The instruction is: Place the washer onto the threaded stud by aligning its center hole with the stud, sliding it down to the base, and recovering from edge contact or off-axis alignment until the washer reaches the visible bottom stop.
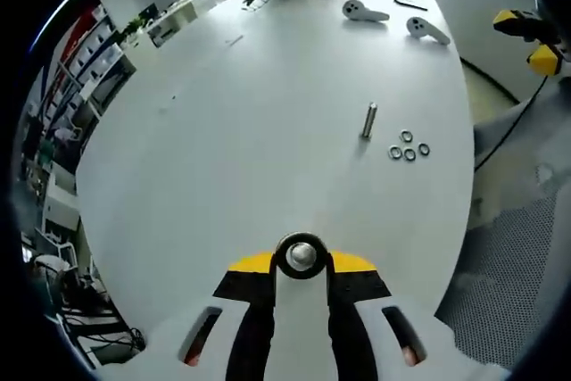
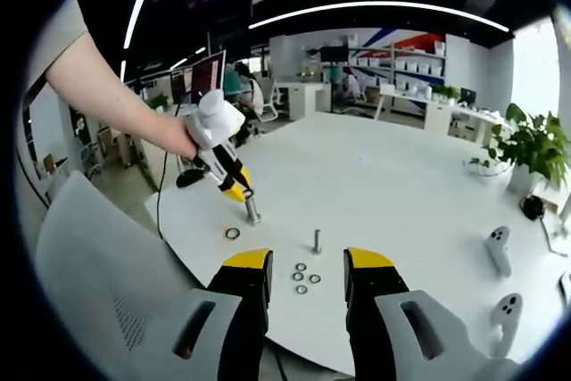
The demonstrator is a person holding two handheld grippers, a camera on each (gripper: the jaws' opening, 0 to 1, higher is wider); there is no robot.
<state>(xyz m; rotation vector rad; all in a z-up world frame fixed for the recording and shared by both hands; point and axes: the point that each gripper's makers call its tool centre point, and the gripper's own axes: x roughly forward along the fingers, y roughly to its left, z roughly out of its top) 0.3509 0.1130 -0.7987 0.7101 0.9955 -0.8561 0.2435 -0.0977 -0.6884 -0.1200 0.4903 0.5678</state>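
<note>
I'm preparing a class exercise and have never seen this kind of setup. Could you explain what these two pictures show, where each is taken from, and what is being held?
There is no robot here. A person holds a two-jaw gripper in each hand, and each gripper carries a camera looking along its jaws. The left gripper view looks down on a white table. The left gripper seems shut on a washer atop a stud. The right gripper is open and empty. Before it stand a second stud and four loose washers. Another washer lies apart.
</note>
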